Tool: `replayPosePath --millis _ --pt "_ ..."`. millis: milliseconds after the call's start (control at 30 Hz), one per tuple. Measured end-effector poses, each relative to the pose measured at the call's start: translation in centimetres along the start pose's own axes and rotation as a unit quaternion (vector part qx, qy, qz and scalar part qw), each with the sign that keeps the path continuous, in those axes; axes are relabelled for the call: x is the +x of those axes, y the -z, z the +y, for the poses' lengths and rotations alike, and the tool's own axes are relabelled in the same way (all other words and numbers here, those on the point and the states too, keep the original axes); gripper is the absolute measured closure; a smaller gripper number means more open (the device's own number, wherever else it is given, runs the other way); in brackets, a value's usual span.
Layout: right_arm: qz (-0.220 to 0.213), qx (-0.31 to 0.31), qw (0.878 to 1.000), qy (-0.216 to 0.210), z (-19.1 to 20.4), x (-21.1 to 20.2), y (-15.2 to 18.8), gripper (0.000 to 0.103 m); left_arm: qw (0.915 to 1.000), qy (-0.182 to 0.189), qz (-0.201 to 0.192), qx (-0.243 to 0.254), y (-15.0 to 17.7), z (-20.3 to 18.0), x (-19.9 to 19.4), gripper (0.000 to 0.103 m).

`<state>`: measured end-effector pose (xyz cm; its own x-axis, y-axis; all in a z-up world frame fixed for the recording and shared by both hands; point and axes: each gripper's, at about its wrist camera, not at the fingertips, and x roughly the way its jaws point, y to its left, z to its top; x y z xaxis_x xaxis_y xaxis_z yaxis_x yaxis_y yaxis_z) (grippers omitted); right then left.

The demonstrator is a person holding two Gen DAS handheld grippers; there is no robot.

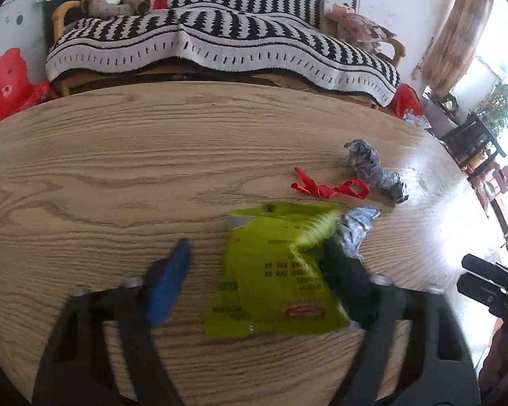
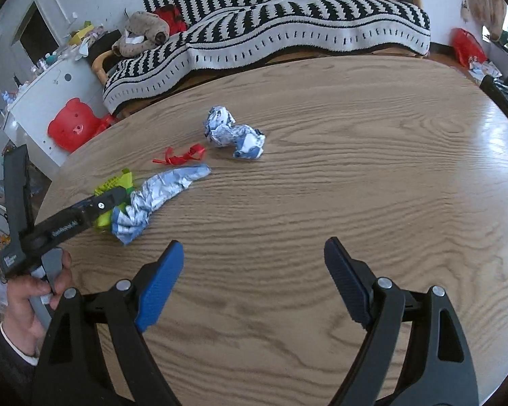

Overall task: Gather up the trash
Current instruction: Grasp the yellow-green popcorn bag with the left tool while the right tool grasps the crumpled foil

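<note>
Left wrist view: your left gripper [image 1: 254,257] is spread around the green wrapper [image 1: 274,270] on the near table [image 1: 101,152], positioned to pinch it; red ribbon [image 1: 332,187] lies beyond.

Right wrist view: your right gripper [image 2: 254,270] hangs spread and empty, well apart from the crumpled paper [image 2: 233,133] farther left.

Glossy woodgrain table [image 2: 321,203], crinkled green plastic wrapper [image 1: 274,270]
</note>
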<state>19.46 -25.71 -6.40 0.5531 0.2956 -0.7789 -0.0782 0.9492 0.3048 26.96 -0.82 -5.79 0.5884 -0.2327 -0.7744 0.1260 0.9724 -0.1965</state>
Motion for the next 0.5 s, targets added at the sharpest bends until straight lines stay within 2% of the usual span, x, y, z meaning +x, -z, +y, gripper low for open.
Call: replayPosePath --millis 133,333,500 --pt "0.005 -0.002 1.000 -0.013 1.0 1.4 -0.5 0.021 0.9999 -0.009 -0.002 0.012 0.4 0.3 -0.2 0.052" --pt "0.016 -0.012 0.999 -0.040 4.4 3.8 -1.0 0.021 0.9994 -0.029 -0.022 0.001 0.5 2.4 -2.8 0.053" --pt "0.017 -0.012 0.998 -0.067 7.7 5.6 -1.6 0.021 0.9978 -0.037 -0.041 -0.036 0.5 5.2 -5.9 0.053"
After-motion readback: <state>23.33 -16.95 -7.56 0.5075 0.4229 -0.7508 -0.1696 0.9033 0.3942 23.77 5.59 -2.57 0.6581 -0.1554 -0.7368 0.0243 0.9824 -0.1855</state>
